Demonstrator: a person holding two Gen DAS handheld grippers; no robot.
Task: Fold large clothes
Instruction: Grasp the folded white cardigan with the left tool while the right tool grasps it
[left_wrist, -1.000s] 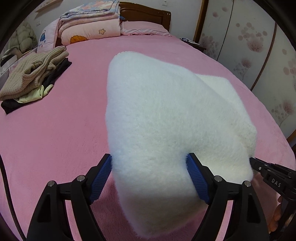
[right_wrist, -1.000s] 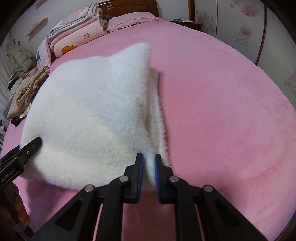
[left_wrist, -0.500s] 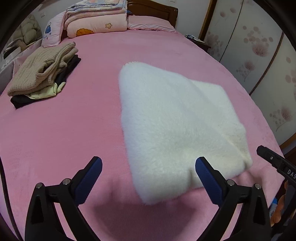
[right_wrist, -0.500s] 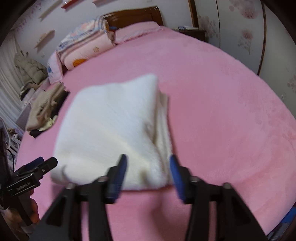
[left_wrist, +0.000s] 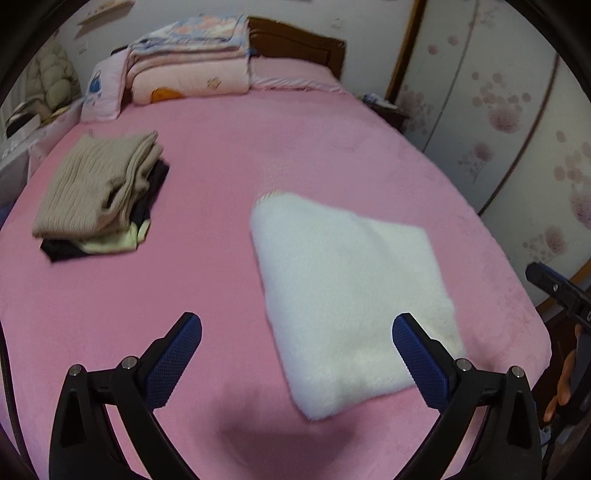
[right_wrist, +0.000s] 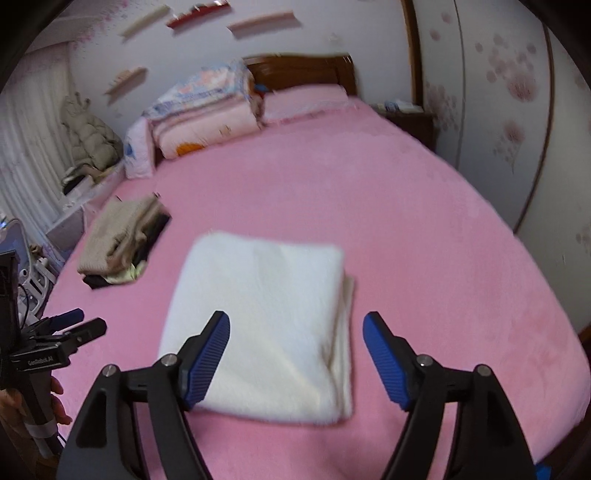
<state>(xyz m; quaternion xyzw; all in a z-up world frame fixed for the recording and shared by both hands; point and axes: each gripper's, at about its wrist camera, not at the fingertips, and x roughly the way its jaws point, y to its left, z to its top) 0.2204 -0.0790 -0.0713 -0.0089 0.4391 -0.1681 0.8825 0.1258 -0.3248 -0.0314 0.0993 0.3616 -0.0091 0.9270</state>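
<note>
A: Item one, left gripper (left_wrist: 297, 334): condition of jaws?
B: Spread wide, blue pads (left_wrist: 173, 363) facing each other, nothing between them; held above the bed (left_wrist: 229, 158).

A: Item two, right gripper (right_wrist: 295, 354)?
B: Jaws apart and opening, no cloth pinched; also raised over the bed.

A: Item three, the task's piece?
B: White fleece garment (right_wrist: 266, 317), folded into a thick rectangle, lying flat on the pink bed cover near the foot edge, free of both grippers. A cream layer shows along its right side in the right wrist view.

A: Surroundings?
B: Stack of folded clothes (left_wrist: 103, 195), beige knit on top, dark and pale green below, well apart to the left. Folded quilts (left_wrist: 192, 62) and a pink pillow (right_wrist: 306, 101) at the wooden headboard (right_wrist: 303, 72). Flowered wardrobe doors (left_wrist: 509, 122) to the right
</note>
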